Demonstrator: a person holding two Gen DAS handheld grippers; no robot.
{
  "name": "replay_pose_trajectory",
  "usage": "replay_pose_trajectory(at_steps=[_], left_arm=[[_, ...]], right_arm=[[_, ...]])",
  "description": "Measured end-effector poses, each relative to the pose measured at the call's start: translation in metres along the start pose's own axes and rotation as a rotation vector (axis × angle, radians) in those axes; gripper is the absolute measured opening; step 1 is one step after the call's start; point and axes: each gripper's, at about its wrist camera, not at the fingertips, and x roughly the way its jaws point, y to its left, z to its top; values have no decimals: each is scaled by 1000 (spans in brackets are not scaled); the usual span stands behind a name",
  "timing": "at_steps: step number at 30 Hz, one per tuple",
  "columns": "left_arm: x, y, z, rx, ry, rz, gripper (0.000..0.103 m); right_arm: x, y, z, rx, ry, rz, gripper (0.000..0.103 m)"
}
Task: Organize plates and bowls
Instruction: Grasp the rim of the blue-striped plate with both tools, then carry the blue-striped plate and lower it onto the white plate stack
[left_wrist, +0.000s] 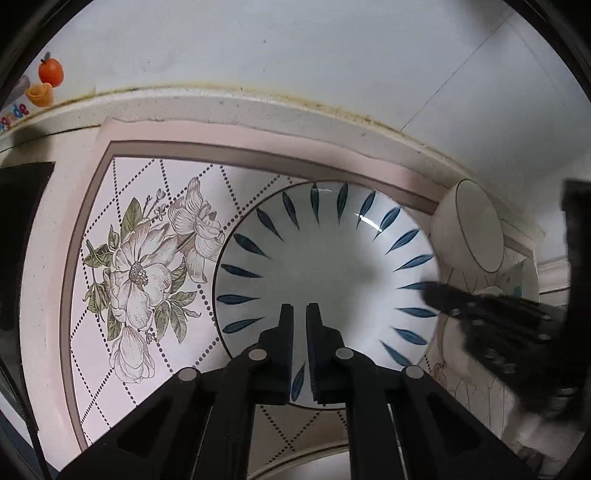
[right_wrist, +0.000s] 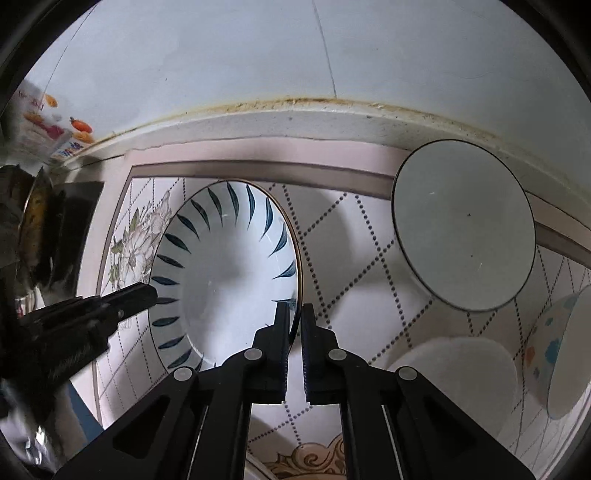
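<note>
Right claw (right_wrist: 294, 314) apparently pinching plate (right_wrist: 225, 273) rim

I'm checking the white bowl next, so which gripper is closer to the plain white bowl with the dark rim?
Right. The right gripper grips the blue-leaf plate at its edge nearest the white bowl; the left gripper is at the plate's opposite edge.
</note>
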Motion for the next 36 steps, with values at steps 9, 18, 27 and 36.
replay_pose_trajectory(at_steps=[9, 18, 27, 36], left_arm=[[15, 91, 28, -249, 26, -43, 27], [35, 73, 33, -157, 90, -67, 16], [16, 37, 11, -130, 53, -33, 14], [-55, 21, -26, -67, 7, -7, 14]], right_arm=[[12, -21, -8, 65, 42, 70, 7], [23, -24, -6, 94, 70, 71, 7], [16, -25, -9, 97, 62, 72, 8], [-37, -22, -44, 81, 13, 123, 8]])
